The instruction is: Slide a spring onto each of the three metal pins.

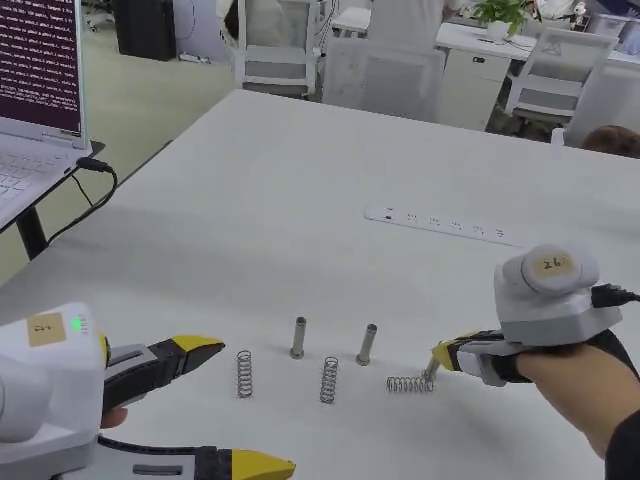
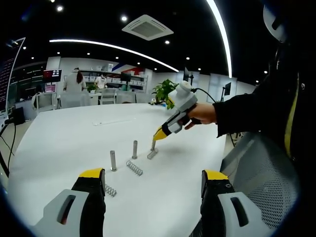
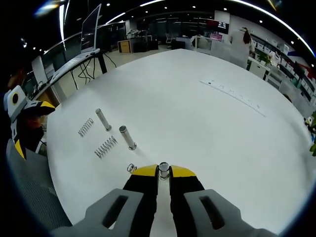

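Pin (image 3: 163, 168) clamped in right gripper (image 3: 164, 173); head view shows spring (image 1: 410, 383) beside tip; left gripper (image 2: 153, 174) spread wide.

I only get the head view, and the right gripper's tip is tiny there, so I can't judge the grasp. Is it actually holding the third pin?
Observer: Yes. In the right gripper view, the right gripper is shut on the third pin. The pin's round end shows between the closed jaws.
Operator: Is that pin inside its spring?
Observer: From the side, in the left gripper view, the pin slants down from the jaws. Its lower end meets one end of the spring, which lies on the table. I cannot tell whether it has entered the coils.
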The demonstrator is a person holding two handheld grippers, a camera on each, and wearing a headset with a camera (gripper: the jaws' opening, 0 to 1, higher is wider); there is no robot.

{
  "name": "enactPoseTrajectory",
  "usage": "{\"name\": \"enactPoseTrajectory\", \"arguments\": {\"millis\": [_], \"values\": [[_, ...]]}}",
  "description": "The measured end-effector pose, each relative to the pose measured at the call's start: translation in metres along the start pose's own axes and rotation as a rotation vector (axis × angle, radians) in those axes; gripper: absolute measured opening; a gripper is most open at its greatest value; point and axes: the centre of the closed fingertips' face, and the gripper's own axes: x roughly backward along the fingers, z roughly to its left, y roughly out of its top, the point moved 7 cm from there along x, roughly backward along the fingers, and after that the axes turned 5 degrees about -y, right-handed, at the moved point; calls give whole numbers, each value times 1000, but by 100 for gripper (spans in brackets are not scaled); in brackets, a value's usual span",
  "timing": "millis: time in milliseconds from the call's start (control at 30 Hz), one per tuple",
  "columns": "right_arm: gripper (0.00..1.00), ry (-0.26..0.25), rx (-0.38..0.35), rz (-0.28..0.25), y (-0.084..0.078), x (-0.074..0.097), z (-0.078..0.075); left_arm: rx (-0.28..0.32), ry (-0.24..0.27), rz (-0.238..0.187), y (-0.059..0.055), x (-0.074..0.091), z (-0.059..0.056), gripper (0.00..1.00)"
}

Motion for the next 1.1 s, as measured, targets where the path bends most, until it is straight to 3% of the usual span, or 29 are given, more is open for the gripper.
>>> {"name": "enactPoseTrajectory", "arguments": {"millis": [333, 700, 1100], "values": [[6, 2, 14, 18, 0, 1, 1, 1, 0, 1, 0, 0, 0, 77], [7, 6, 23, -8, 5, 7, 1, 1, -4, 1, -1, -1, 0, 77], [13, -17, 77, -31, -4, 27, -4, -1, -11, 2, -1, -3, 0, 77]]}}
